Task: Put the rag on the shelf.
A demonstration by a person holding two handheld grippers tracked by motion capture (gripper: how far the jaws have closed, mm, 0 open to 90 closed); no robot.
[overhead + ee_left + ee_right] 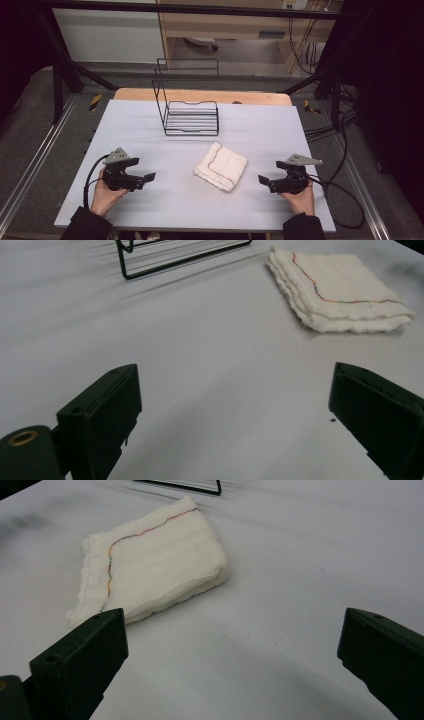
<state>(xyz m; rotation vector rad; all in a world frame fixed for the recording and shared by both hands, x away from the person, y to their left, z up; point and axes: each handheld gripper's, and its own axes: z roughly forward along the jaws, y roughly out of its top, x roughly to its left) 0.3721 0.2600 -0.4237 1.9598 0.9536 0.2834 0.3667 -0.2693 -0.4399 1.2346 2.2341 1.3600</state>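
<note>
In the high view, a folded white cloth (221, 166) lay just right of the frame's centre on the pale table (150, 210), with a black wire rack (191, 118) standing above it toward the upper middle. The left gripper (146, 179) rested at the lower left, the right gripper (263, 180) at the lower right, each in a hand and pointing inward at the cloth, both well apart from it. In the left gripper view, the two black jaws stood spread wide at the bottom corners, released, with bare table between them; the cloth (340, 292) sat at the upper right and the rack (180, 252) at the top edge. In the right gripper view, the jaws were likewise spread and empty, the cloth (150, 560) lying at the upper left, near the left jaw, and a rack corner (200, 486) at the top.
</note>
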